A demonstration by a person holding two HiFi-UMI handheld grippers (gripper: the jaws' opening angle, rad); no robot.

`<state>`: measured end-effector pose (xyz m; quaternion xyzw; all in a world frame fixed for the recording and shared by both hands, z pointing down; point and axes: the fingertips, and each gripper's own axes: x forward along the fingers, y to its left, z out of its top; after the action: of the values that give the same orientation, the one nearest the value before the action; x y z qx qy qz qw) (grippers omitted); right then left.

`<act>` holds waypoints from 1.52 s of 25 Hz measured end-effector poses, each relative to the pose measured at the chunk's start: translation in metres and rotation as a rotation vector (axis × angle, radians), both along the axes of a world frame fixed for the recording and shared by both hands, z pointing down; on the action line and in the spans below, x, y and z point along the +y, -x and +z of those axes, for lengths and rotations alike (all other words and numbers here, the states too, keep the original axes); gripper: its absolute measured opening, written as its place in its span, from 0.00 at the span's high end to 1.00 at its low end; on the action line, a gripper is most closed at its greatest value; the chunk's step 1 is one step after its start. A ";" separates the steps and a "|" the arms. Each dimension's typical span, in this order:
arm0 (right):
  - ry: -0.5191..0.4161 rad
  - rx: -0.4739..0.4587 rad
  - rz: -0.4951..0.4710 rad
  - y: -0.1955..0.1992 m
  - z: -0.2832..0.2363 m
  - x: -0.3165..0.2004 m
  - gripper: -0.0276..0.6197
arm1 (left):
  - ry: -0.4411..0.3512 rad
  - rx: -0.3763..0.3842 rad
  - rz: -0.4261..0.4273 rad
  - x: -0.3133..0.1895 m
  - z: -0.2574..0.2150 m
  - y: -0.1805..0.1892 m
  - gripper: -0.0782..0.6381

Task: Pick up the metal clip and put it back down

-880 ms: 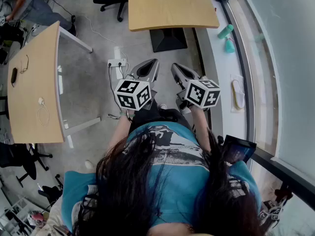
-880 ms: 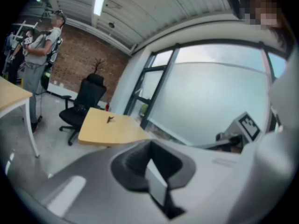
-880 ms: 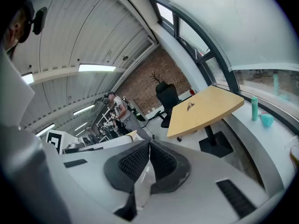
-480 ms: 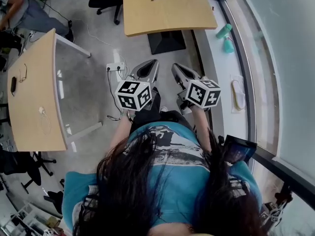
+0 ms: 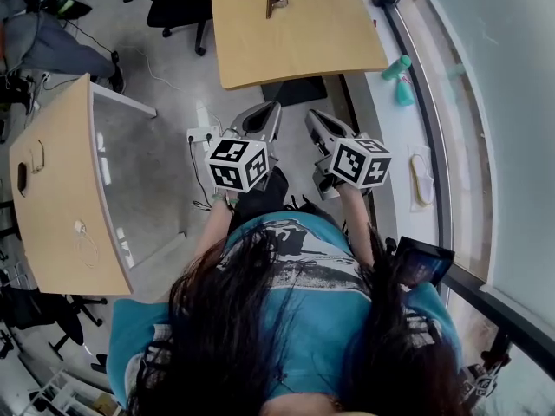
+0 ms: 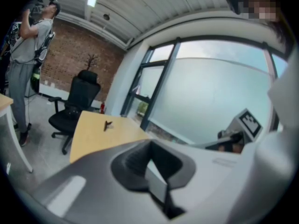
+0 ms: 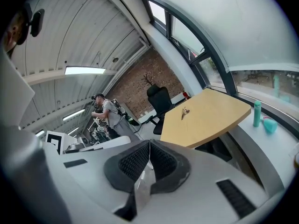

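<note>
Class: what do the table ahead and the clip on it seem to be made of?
Table: likely wood or wood-look laminate, matte; even tan top.
Clip: probably metal, dark with a pale glint; too small to be sure.

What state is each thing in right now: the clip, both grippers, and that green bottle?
metal clip, lying untouched on the wooden table
left gripper, shut, empty, held short of the table
right gripper, shut, empty, held short of the table
green bottle, upright on the window ledge
</note>
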<state>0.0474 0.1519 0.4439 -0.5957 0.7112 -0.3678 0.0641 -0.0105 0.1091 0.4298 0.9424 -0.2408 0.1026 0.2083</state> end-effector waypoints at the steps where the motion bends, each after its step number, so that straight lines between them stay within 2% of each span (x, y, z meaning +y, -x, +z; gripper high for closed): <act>1: 0.003 0.001 0.002 0.001 -0.001 -0.012 0.93 | 0.001 0.001 0.003 -0.013 -0.001 0.001 0.89; 8: 0.024 0.016 0.014 0.007 0.001 -0.091 0.93 | 0.013 0.018 0.017 -0.096 0.001 0.005 0.89; 15: 0.050 0.037 0.013 0.016 0.007 -0.147 0.93 | 0.016 0.047 0.025 -0.157 0.004 0.012 0.89; 22: 0.083 0.034 -0.014 0.026 0.015 -0.180 0.93 | 0.046 0.054 0.023 -0.191 0.012 0.014 0.89; 29: 0.096 0.029 -0.011 0.013 0.019 -0.203 0.93 | 0.061 0.046 0.022 -0.207 0.017 0.005 0.89; 38: 0.099 0.020 -0.067 -0.017 0.028 -0.246 0.93 | 0.048 0.031 -0.049 -0.248 0.022 -0.016 0.89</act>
<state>0.0643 -0.0945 0.4714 -0.5776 0.7123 -0.3984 0.0149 0.0050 -0.1391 0.4516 0.9325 -0.2578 0.0886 0.2371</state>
